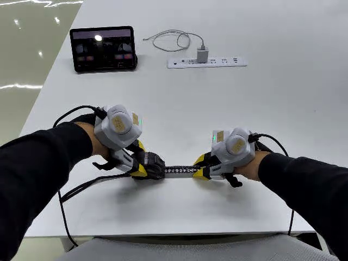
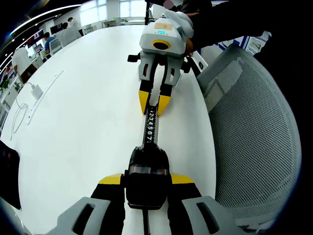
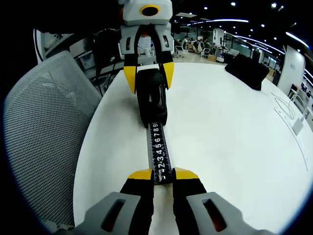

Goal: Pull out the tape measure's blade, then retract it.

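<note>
Left tool clamped, right tool clamped, tips facing each other

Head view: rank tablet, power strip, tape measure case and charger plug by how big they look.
1. tablet
2. power strip and tape measure case: not ranked; the strip is longer but thin, the case is bulkier and nearer the camera.
3. charger plug
</note>
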